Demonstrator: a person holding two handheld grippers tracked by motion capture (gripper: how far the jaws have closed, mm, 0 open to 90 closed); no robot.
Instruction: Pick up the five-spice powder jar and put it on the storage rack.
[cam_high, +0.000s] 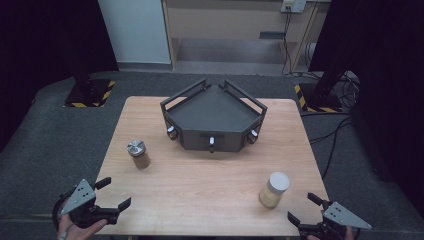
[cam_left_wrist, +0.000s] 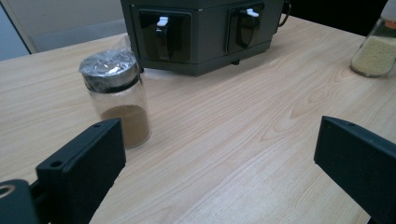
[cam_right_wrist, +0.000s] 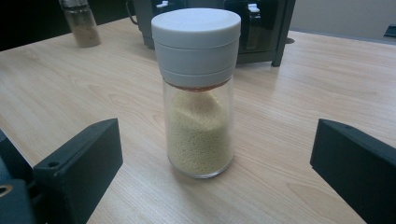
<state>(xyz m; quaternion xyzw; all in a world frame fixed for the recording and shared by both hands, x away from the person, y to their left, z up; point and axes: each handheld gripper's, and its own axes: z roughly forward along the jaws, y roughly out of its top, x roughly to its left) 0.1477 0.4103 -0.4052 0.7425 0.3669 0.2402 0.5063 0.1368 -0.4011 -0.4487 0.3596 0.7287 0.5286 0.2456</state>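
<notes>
At the near edge of the wooden table (cam_high: 210, 200), a hand (cam_high: 70, 227) holds the left tongs (cam_high: 114, 194), and they are wide apart with nothing in them. The right tongs (cam_high: 304, 207) sit at the near right corner, and they are wide apart and hold nothing too. Just past the right tongs stands a glass jar with a white lid (cam_right_wrist: 198, 93), upright, with small yellow grains inside. It is near the tongs but not touching them. A bit farther from the left tongs stands a small jar with a shiny silver lid (cam_left_wrist: 119, 100), upright, with brown powder at the bottom. At the far side of the table sits a dark grey rack (cam_high: 212, 117) with little white knobs (cam_high: 212, 140) on its front.
</notes>
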